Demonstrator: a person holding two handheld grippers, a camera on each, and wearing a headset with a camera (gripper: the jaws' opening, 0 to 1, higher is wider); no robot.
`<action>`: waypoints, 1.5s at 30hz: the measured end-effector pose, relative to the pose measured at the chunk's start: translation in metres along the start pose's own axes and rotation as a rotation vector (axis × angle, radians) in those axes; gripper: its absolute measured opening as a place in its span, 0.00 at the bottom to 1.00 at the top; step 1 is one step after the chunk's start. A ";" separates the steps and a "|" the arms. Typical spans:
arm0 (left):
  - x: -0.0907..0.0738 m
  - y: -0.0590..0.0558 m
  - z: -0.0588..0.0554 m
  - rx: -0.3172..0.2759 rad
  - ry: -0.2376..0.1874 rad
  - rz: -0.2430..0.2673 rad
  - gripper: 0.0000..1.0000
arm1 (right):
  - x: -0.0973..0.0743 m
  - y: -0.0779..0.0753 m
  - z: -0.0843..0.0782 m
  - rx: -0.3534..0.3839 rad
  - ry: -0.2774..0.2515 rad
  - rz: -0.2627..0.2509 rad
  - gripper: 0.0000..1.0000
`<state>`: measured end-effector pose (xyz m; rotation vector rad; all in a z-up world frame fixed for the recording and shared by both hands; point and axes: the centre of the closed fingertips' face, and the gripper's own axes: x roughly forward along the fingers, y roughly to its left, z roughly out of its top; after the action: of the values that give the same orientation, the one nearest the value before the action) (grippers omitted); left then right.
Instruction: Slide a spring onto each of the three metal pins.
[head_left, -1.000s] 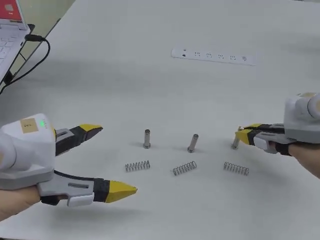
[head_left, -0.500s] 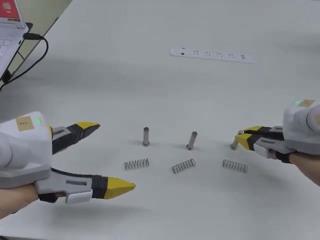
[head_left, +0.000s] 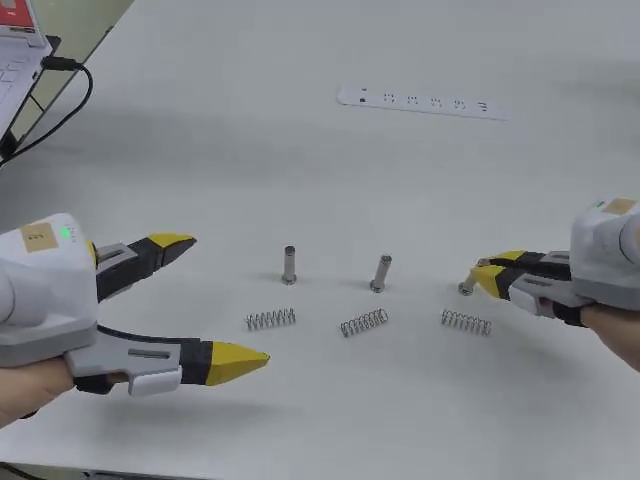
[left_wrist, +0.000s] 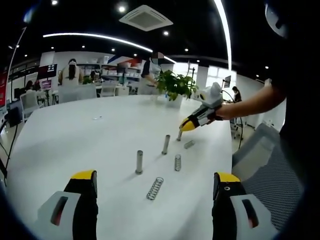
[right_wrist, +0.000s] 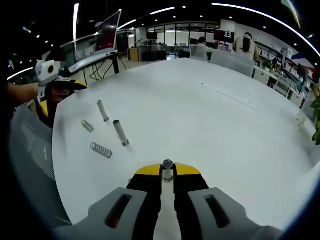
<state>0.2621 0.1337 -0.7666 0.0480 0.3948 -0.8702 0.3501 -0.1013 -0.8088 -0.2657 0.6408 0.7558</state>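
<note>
Three short metal pins stand in a row on the white table: a left pin (head_left: 289, 265), a middle pin (head_left: 381, 272) and a right pin (head_left: 467, 287). In front of each lies a spring: left spring (head_left: 271, 319), middle spring (head_left: 363, 323), right spring (head_left: 466, 322). My right gripper (head_left: 484, 276) is shut on the right pin (right_wrist: 167, 169), whose top shows between the yellow tips. My left gripper (head_left: 208, 300) hovers open, left of the row, with nothing between its jaws. In the left gripper view the left pin (left_wrist: 139, 162) and left spring (left_wrist: 154, 188) lie just ahead.
A white power strip (head_left: 420, 103) lies at the far side of the table. A laptop (head_left: 14, 40) and its black cable (head_left: 62, 95) sit at the far left edge. People, chairs and a potted plant (left_wrist: 175, 85) are beyond the table.
The head camera has tilted, shifting the scene slightly up. The right gripper stays shut on the right pin, and the left gripper has drifted a little left, still open.
</note>
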 end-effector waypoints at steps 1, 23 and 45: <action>0.000 0.001 0.000 -0.001 0.001 0.002 0.94 | 0.000 0.000 0.000 0.001 -0.001 0.000 0.06; -0.001 0.003 -0.001 -0.006 0.002 0.009 0.94 | 0.000 0.002 0.004 0.016 -0.011 0.016 0.07; -0.002 0.003 0.002 -0.003 -0.004 0.006 0.95 | -0.008 0.009 0.007 0.012 -0.024 0.029 0.28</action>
<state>0.2635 0.1367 -0.7643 0.0445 0.3925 -0.8639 0.3426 -0.0965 -0.7981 -0.2367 0.6272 0.7818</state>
